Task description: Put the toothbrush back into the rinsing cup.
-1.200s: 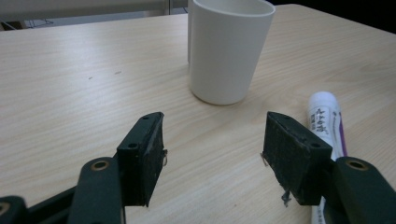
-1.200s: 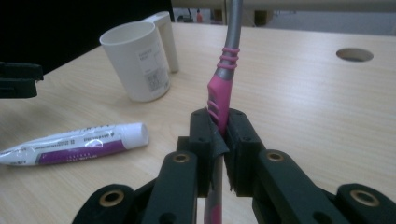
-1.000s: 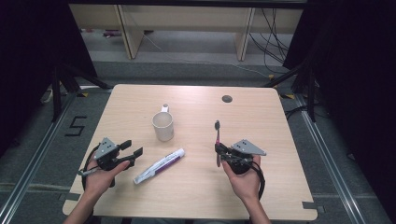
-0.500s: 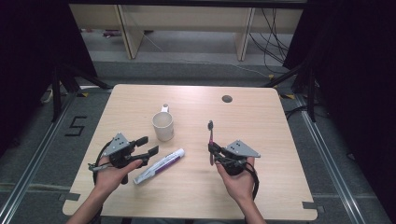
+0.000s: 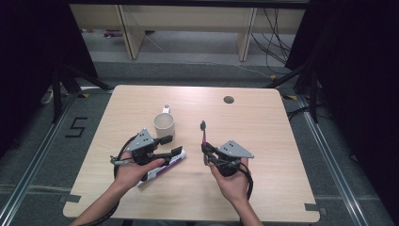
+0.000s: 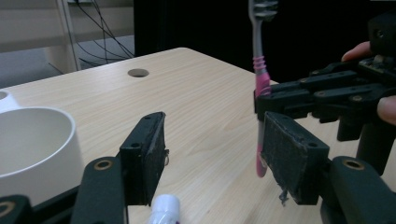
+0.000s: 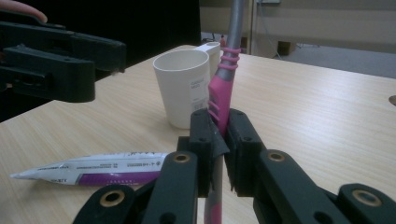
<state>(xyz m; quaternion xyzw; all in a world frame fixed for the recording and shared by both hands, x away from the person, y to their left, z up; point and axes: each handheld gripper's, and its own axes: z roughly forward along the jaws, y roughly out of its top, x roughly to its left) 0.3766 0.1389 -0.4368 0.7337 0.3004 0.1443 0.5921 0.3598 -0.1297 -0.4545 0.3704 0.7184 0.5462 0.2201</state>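
Note:
My right gripper [image 5: 205, 153] [image 7: 219, 140] is shut on the pink handle of a toothbrush [image 5: 203, 133] [image 7: 223, 88], which stands upright with its bristle head on top. My left gripper [image 5: 171, 145] [image 6: 215, 154] is open, its jaws straddling the capped end of a white and purple toothpaste tube [image 5: 163, 167] [image 6: 164, 208] that lies flat on the table [image 5: 263, 122]. In the left gripper view the toothbrush [image 6: 260, 79] and the right gripper [image 6: 303, 95] stand close ahead. The right gripper view has the tube [image 7: 95, 170] at lower left and the left gripper [image 7: 60, 56] at upper left.
A white mug [image 5: 164, 125] [image 6: 32, 144] [image 7: 182, 88] stands upright just beyond the left gripper, handle pointing away. A round cable hole [image 5: 229, 100] sits near the table's far edge. Black stands and cables surround the table.
The left gripper has moved right and forward, from beside the tube to over its capped end. The right gripper has shifted left with the toothbrush, closer to the left one.

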